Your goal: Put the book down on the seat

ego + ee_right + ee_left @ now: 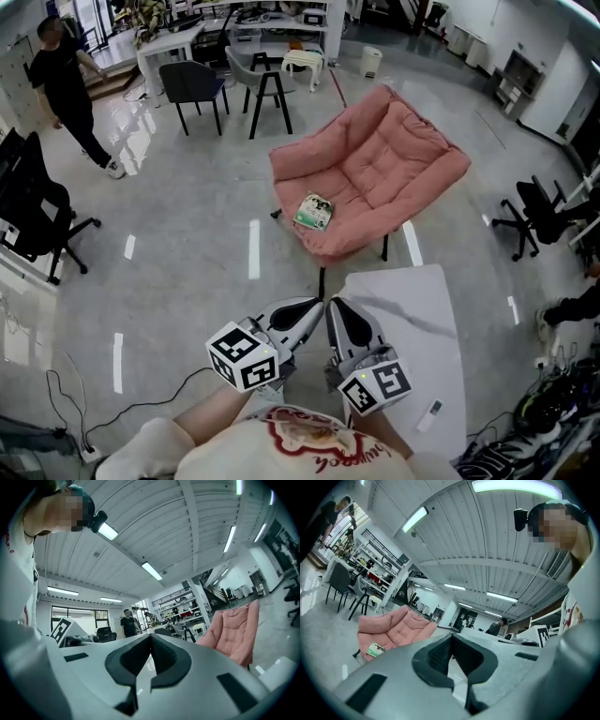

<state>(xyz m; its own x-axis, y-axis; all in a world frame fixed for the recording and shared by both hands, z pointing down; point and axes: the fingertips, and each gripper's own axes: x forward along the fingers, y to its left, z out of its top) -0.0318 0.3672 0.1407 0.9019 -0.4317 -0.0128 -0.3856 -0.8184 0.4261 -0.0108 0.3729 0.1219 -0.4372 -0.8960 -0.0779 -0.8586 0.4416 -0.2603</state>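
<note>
A small green-and-white book (314, 212) lies on the front left part of the pink cushioned seat (394, 169); the left gripper view also shows the book (375, 648) on the seat (396, 629). Both grippers are held close to my body, well short of the chair. My left gripper (319, 306) is shut with nothing in it. My right gripper (330, 306) is shut and empty too, tip to tip with the left one. The right gripper view shows the seat (234, 632) at the right, without the book.
A white table (412, 328) sits just right of my grippers. Black chairs (192, 89) and a stool (267, 94) stand behind the seat, office chairs at the left (37, 220) and right (539, 216). A person (70, 94) walks at the far left. A cable (141, 398) runs over the floor.
</note>
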